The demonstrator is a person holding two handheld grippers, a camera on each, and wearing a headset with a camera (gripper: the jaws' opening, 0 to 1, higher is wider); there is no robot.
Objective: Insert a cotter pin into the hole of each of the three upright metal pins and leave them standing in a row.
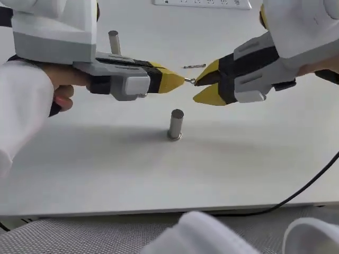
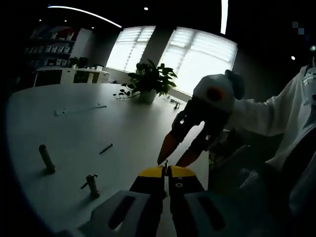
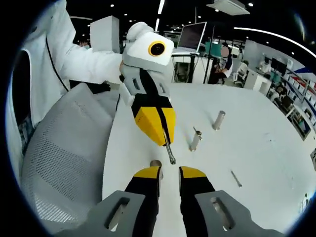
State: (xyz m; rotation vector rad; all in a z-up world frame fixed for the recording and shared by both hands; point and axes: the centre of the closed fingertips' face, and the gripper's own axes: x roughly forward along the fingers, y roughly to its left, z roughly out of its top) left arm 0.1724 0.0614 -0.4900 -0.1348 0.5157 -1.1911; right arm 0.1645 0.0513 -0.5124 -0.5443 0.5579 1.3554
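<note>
Far metal pin (image 1: 113, 42): stood upright on the white table (image 1: 79, 169), far left, behind the left gripper's body.
Left gripper (image 1: 180, 81): held level above the table by a hand (image 1: 62, 87) in a white sleeve, and pointed right. Its yellow jaws are pressed together on the held cotter pin.
Near metal pin (image 1: 176, 124): stood upright near the middle of the table, below the gap between the two grippers and nearer than both. It is touched by neither.
Held cotter pin (image 3: 168, 147): pinched by one end in the left gripper's jaw tips, with its looped end stuck out to the right towards the right gripper. In the right gripper view the loop is seen just ahead of that gripper's spread jaws, in line with the gap between them. In the head view it is met by the tip of the upper jaw; whether it is touched cannot be told.
Pinned metal pin (image 3: 195, 140): seen upright on the table in both gripper views, with a cotter pin already passed through its top. It stands well apart from both grippers.
Loose cotter pin (image 1: 194, 66): laid flat on the table, farther away than the jaw tips.
Right gripper (image 1: 195, 90): brought in from the right, angled down and left, with its yellow jaws spread and nothing pinched.
Cable (image 1: 307, 188): run across the near right corner of the table.
</note>
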